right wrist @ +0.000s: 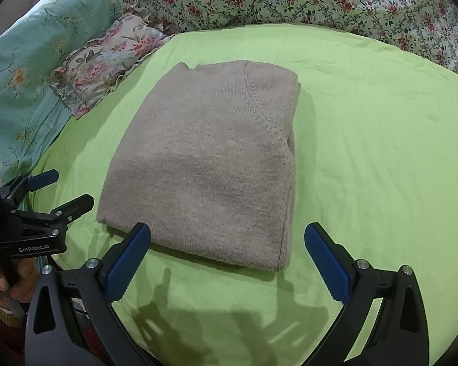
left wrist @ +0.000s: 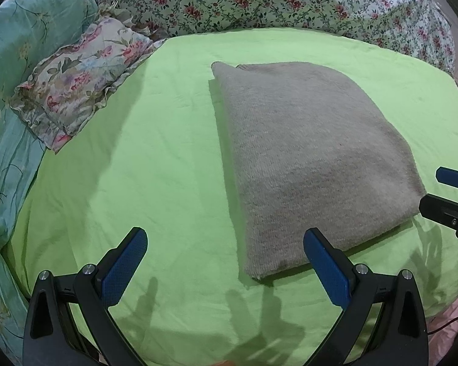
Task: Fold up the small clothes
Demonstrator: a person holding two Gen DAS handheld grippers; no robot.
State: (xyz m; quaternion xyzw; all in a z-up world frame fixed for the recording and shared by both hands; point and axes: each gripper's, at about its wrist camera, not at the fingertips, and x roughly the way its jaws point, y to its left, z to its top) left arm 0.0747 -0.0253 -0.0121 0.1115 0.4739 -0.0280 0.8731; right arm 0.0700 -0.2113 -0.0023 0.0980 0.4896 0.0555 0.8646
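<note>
A grey knitted sweater (left wrist: 305,158) lies folded into a flat rectangle on the green bed sheet (left wrist: 155,158). In the right wrist view the same sweater (right wrist: 210,164) shows a sleeve seam on top. My left gripper (left wrist: 226,244) hovers open just short of the sweater's near left corner, with nothing between its blue pads. Open too, my right gripper (right wrist: 229,241) hangs over the sweater's near edge and holds nothing. Each gripper shows at the edge of the other's view: the right gripper (left wrist: 436,189) and the left gripper (right wrist: 67,189).
A small floral pillow (left wrist: 76,82) lies at the back left beside a teal quilt (left wrist: 18,61). A floral blanket (left wrist: 274,0) is bunched along the far side. The green sheet (right wrist: 381,158) stretches out right of the sweater. A hand (right wrist: 3,277) holds the left gripper.
</note>
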